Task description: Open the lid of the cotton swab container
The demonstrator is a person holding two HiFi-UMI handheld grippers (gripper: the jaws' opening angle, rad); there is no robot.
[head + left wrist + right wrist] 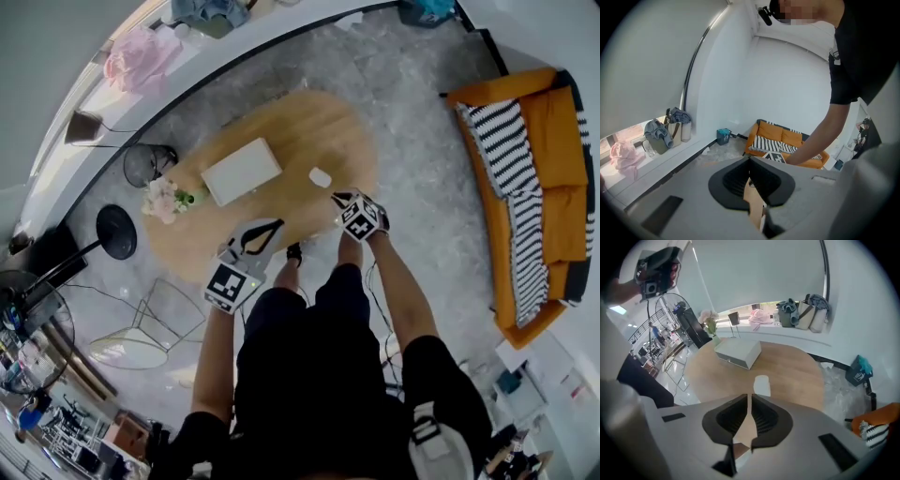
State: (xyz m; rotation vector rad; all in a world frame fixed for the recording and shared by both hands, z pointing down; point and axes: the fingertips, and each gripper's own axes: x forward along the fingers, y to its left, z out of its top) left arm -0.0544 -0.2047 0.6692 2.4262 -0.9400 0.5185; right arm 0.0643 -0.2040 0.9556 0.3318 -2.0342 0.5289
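Observation:
The cotton swab container [321,177] is a small white lidded tub that stands on the oval wooden table [309,122], right of the middle. In the right gripper view the container [761,385] sits just beyond my right gripper [750,397], whose jaws are shut with nothing between them and apart from it. From above, the right gripper [339,199] hovers over the table's near edge, close to the container. My left gripper [270,227] is over the near edge further left, also shut and empty [750,161]. Its own view faces the sofa and shows no container.
A flat white box [241,171] lies mid-table and a vase of pale flowers [165,199] stands at the left end. Round black stands [117,232] and a wire chair [141,328] are on the floor to the left. An orange sofa [534,187] lines the right wall.

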